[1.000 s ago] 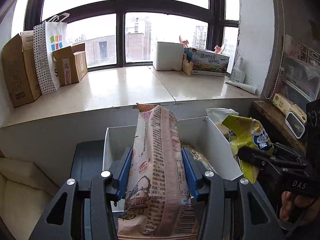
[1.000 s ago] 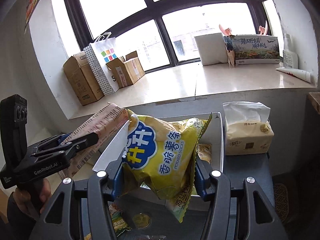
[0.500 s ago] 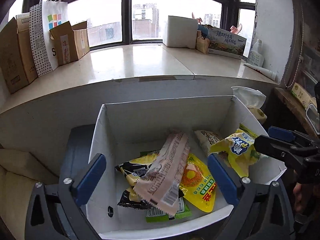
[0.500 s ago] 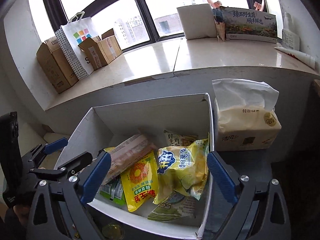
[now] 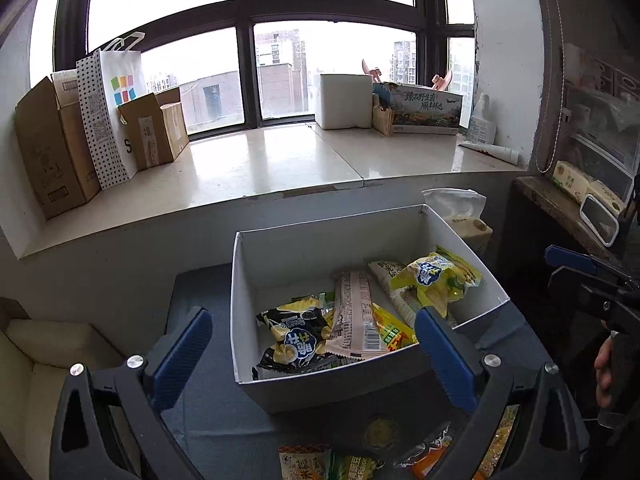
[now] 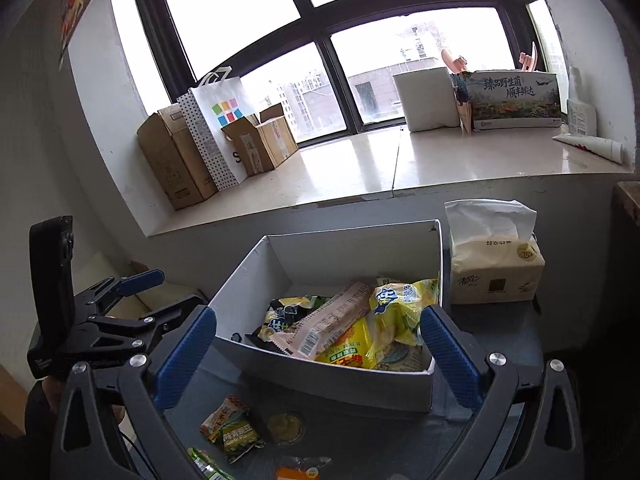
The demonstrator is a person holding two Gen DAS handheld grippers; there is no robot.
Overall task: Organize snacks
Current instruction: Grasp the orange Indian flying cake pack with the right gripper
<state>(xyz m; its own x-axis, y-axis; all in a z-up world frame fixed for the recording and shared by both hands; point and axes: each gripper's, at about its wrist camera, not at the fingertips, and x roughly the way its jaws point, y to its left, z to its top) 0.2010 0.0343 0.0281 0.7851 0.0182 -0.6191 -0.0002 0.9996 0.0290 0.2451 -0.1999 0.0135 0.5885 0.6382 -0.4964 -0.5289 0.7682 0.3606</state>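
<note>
Beside the white box on the dark tabletop, the left claw hangs with its blue pads spread wide and nothing between them, drawn back just short of the box's near wall. Inside the box lie a black-and-yellow packet, a long pink packet across the middle, and a yellow potato-stick bag toward the right wall. To the right, the right claw is likewise spread and empty in front of the box. Several snacks remain on the tabletop short of the box, among them a small green packet. By the look of it, a drop-off is done; the next move calls for lowering a claw onto one of these loose packets.
</note>
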